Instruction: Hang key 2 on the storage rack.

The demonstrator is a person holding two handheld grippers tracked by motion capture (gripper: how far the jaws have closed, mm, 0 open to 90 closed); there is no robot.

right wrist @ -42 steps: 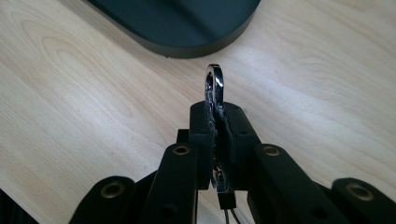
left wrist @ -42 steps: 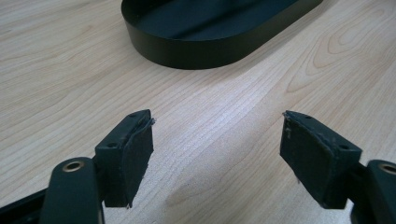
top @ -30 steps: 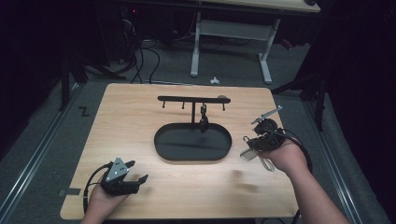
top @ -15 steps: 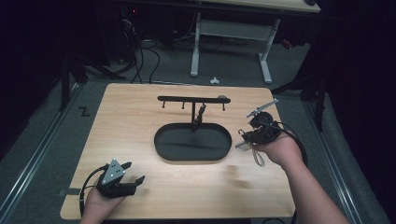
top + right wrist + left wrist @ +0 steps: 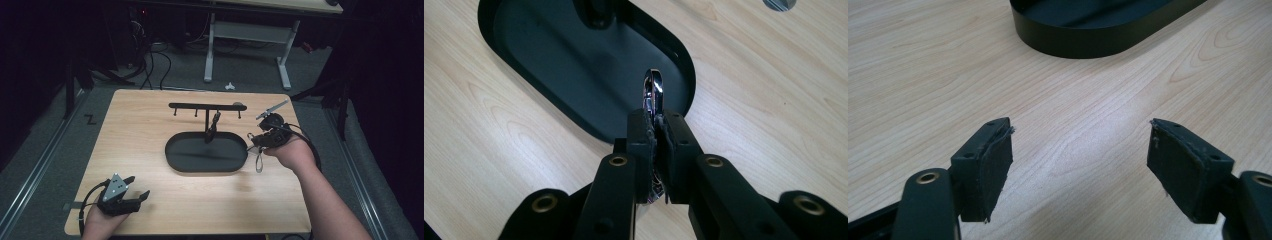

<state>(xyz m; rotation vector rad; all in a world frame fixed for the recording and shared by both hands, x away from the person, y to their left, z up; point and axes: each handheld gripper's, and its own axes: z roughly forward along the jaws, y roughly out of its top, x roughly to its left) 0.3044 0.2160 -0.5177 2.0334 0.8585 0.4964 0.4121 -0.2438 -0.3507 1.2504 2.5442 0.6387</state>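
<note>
A black oval tray (image 5: 206, 167) lies mid-table, with a post (image 5: 207, 124) rising from it to a crossbar (image 5: 207, 106) with small hooks. A dark item (image 5: 215, 123) hangs beside the post. My right gripper (image 5: 252, 142) hovers at the tray's right end, shut on a shiny metal loop (image 5: 259, 161) that dangles under the hand. In the right gripper view the gripper (image 5: 656, 117) pinches the loop (image 5: 653, 89) above the tray's rim (image 5: 688, 75). My left gripper (image 5: 139, 186) rests open at the near left; in its own view the gripper (image 5: 1080, 140) has bare wood between its jaws, with the tray (image 5: 1088, 42) ahead.
The wooden table (image 5: 140, 135) has free surface to the left of and in front of the tray. A small silver round thing (image 5: 780, 4) lies on the wood beyond the tray. Behind the table stand a white desk frame (image 5: 247, 35) and cables on a dark floor.
My right hand has carried the metal loop left and farther away, up to the tray's right end. The left gripper has stayed in place.
</note>
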